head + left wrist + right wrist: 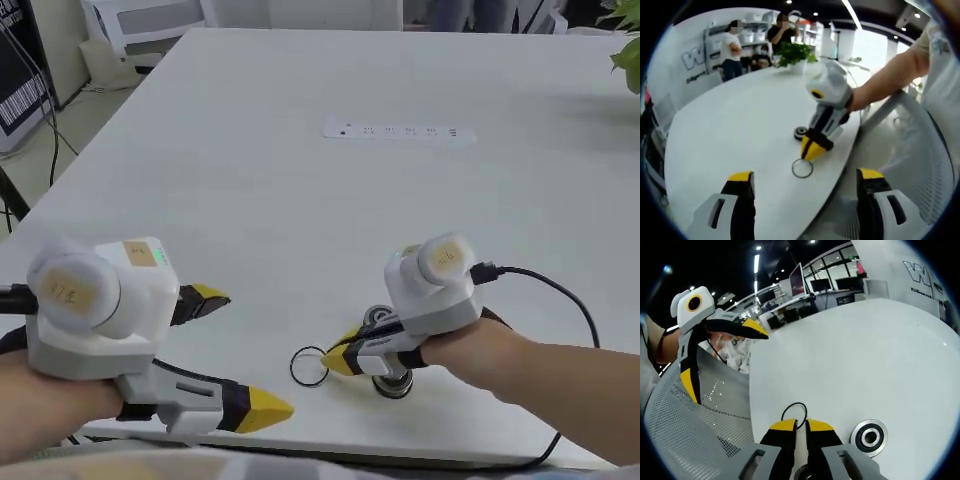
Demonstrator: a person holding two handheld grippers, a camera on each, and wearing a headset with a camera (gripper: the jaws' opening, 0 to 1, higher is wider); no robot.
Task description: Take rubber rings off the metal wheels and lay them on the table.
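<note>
Most of the white bench (300, 200) is lying bare, carrying a power strip (398, 131) toward its far edge and the work close to its near edge. No tray or box is taking part here; whatever is coming off is going straight onto the bench top.

The left gripper (235, 352) is hovering at the near left corner with its jaws spread wide and nothing between them. The right gripper (340, 362) is reaching in by the near edge with its jaws drawn almost together; in the right gripper view the ring's near side is running between the tips, so it appears to be pinching the ring.

Two metal wheels are sitting by that gripper, one (380, 318) just behind it and one (393, 386) partly under it. Whether either is carrying rubber is too small to tell.

The rubber ring (308, 366) is resting flat on the bench just beyond the right tips, so one ring is looking as good as laid, with only the release left.
</note>
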